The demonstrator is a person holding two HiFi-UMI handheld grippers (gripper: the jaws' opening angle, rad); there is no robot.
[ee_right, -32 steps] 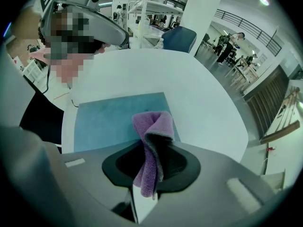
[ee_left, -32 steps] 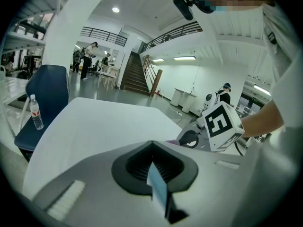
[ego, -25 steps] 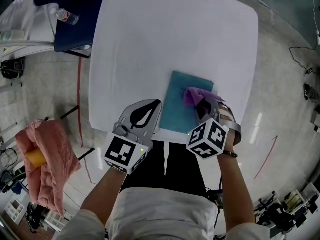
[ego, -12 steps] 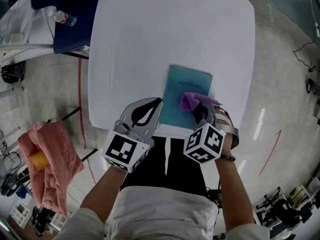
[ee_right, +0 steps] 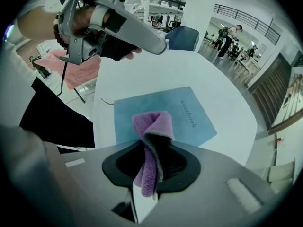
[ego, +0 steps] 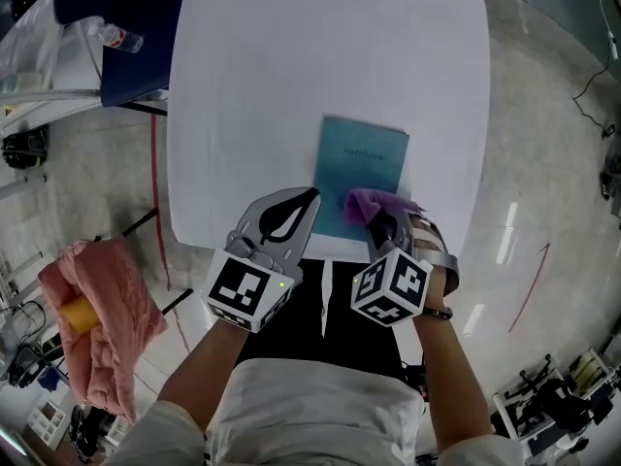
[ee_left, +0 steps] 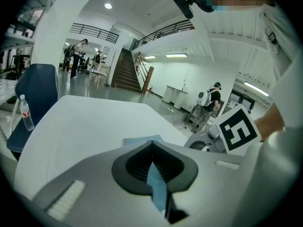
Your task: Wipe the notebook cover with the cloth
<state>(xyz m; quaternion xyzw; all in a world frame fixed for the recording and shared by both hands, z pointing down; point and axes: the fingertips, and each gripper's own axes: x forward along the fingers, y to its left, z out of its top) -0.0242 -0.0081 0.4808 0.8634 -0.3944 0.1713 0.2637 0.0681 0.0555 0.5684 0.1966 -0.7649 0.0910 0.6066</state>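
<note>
At a white table [ego: 243,85], the right gripper [ee_right: 152,148] has its jaws clamped on a purple cloth [ee_right: 152,124]. A twisted fold of the cloth stands out ahead of the jaw tips, over the near end of the teal notebook [ego: 364,158]. The notebook lies flat and closed directly ahead of those jaws, its printed cover word running away from them. The left gripper [ego: 307,200] is held alongside, its jaws brought together with nothing gripped between them. Its tips sit at the notebook's near left edge, and a sliver of teal cover shows through the slit below them; whether they touch the cover cannot be told. Far beyond both sets of jaws, off to their left, a blue chair [ego: 107,8] and a water bottle [ego: 121,37] stand past the table.
</note>
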